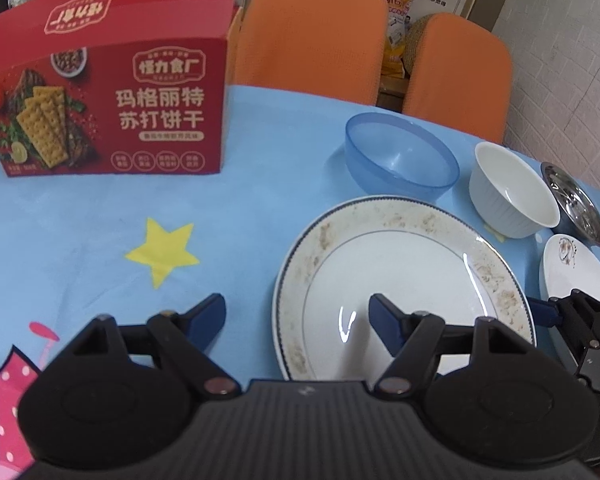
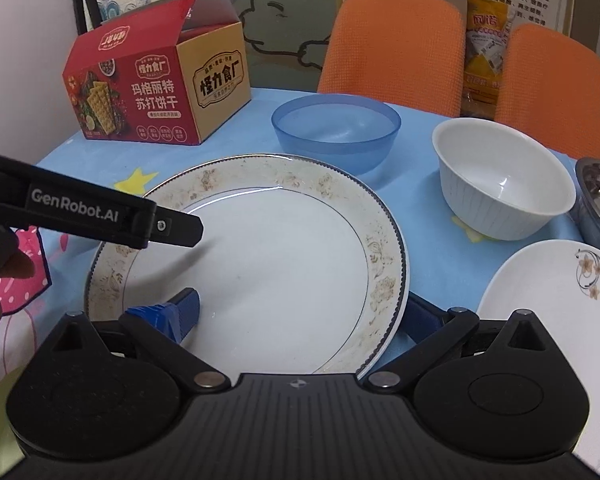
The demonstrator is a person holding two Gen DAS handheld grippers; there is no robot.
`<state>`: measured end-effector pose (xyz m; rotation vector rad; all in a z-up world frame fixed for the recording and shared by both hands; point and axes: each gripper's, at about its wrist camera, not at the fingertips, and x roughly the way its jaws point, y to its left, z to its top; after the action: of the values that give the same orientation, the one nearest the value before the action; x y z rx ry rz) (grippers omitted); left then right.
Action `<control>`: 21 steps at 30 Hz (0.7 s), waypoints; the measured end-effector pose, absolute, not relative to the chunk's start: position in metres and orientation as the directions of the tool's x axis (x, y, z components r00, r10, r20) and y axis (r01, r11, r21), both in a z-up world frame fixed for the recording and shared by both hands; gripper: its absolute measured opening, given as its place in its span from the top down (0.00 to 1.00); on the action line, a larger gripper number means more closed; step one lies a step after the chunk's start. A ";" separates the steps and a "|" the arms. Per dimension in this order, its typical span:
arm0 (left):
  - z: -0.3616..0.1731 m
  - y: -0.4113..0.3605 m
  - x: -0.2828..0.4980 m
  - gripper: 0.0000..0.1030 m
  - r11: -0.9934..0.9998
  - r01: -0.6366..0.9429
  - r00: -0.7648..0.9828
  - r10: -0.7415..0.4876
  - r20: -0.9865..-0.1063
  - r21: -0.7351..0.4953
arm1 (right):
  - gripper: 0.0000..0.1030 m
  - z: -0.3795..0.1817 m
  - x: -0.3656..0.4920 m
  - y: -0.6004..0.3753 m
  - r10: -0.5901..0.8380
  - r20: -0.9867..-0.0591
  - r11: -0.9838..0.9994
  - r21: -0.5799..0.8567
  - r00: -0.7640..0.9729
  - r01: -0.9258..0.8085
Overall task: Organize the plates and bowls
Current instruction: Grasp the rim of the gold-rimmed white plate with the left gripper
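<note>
Large plate (image 2: pixel 284 256) near centre on blue tablecloth (image 1: pixel 240 216); right gripper (image 2: pixel 300 318) spread wide, apparently straddling its near rim; left gripper (image 1: pixel 298 316) half spread, pinching nothing; blue bowl (image 2: pixel 336 132), white bowl (image 2: pixel 504 176) far right.

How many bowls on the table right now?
3, in a row behind the large plate: blue plastic bowl nearest the cracker box, white bowl to its right, steel bowl at the far right edge, partly cut off. More may be out of view.
</note>
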<state>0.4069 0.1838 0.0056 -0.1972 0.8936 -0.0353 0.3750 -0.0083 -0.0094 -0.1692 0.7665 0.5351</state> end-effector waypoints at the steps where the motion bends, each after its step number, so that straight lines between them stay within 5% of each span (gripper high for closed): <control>1: 0.004 0.183 0.408 0.30 0.981 -0.052 0.625 -0.114 -0.773 -0.186 | 0.11 -0.009 0.375 -0.008 0.399 -0.695 0.854 0.043 0.598 -0.519; 7: 0.001 0.173 0.409 0.32 0.992 -0.043 0.640 -0.062 -0.766 -0.116 | 0.11 -0.010 0.374 -0.004 0.403 -0.688 0.856 0.050 0.604 -0.514; 10: 0.001 0.169 0.408 0.42 0.992 -0.022 0.650 -0.082 -0.755 -0.127 | 0.11 -0.010 0.374 -0.004 0.402 -0.688 0.857 0.049 0.605 -0.514; 11: 0.003 0.166 0.408 0.54 0.990 -0.002 0.650 -0.107 -0.752 -0.142 | 0.11 -0.010 0.375 -0.003 0.400 -0.689 0.858 0.048 0.605 -0.512; 21: 0.012 0.158 0.407 0.55 0.993 -0.033 0.648 -0.067 -0.759 -0.116 | 0.12 0.006 0.362 -0.001 0.382 -0.680 0.884 0.070 0.626 -0.463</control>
<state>0.4065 0.1580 0.0124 -0.1239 0.8660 -0.0192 0.3624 -0.0010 0.0060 -0.1152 0.7524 0.4857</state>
